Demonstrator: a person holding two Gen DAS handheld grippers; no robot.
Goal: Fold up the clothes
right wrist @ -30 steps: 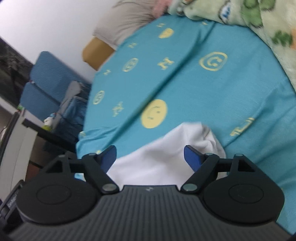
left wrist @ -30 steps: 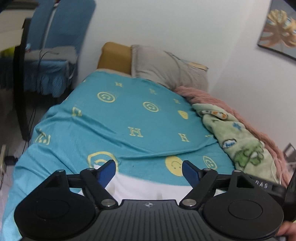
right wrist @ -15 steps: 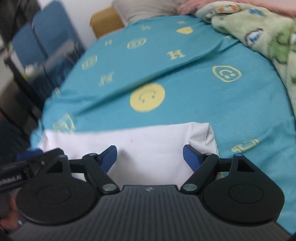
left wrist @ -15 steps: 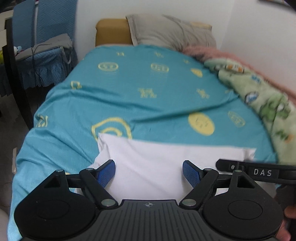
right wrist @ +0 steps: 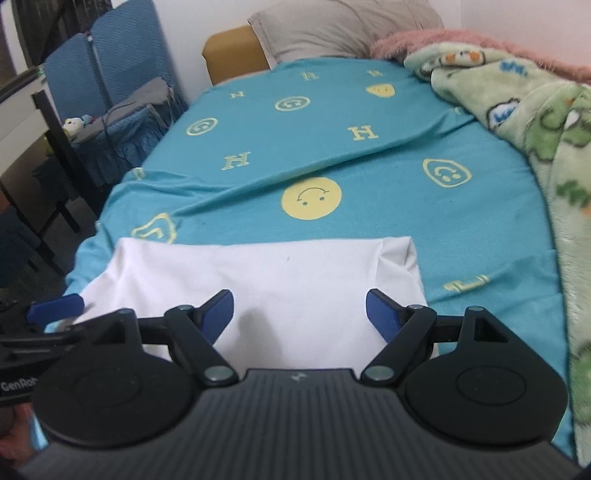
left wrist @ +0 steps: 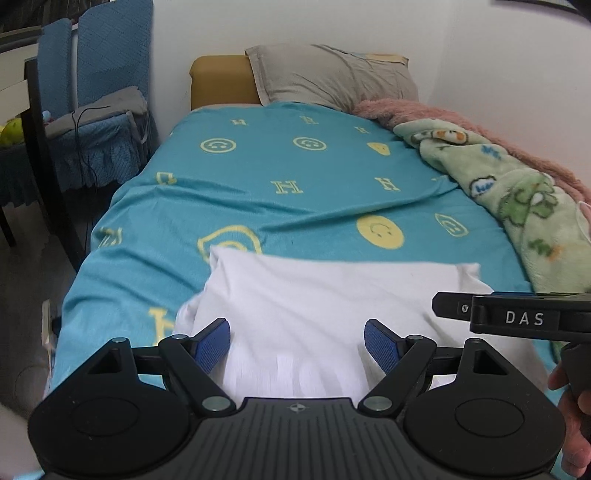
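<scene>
Left wrist view: left tool (left wrist: 297,339) at bottom centre, blue pads spread wide apart, nothing between them. Behind and between the pads lies the white garment (left wrist: 332,295), folded into a broad rectangle in the lower middle of the frame, resting on the teal bedsheet (left wrist: 295,199) with yellow smiley and H prints. Garment's far edge runs roughly straight across; its left side bunches slightly near the left pad. Right tool (left wrist: 517,317) enters from the right edge at mid-lower height, seen side-on with "DAS" lettering, over the garment's right end; its finger gap is not visible from this angle. Green cartoon blanket (left wrist: 517,195) along the right side of the frame, pink fuzzy blanket (left wrist: 424,110) beyond it, grey pillow (left wrist: 332,81) at upper centre against the wall. Blue chair (left wrist: 103,110) at upper left.

Right wrist view: right tool (right wrist: 299,310) at bottom centre, blue pads wide apart, empty. White garment (right wrist: 277,277) fills the lower middle, a folded-under flap at its right end. One blue finger of the left tool (right wrist: 55,306) shows at lower left, at the garment's left end. Teal bedsheet (right wrist: 332,147) above, green blanket (right wrist: 535,129) at right, pillow (right wrist: 332,26) at top.
</scene>
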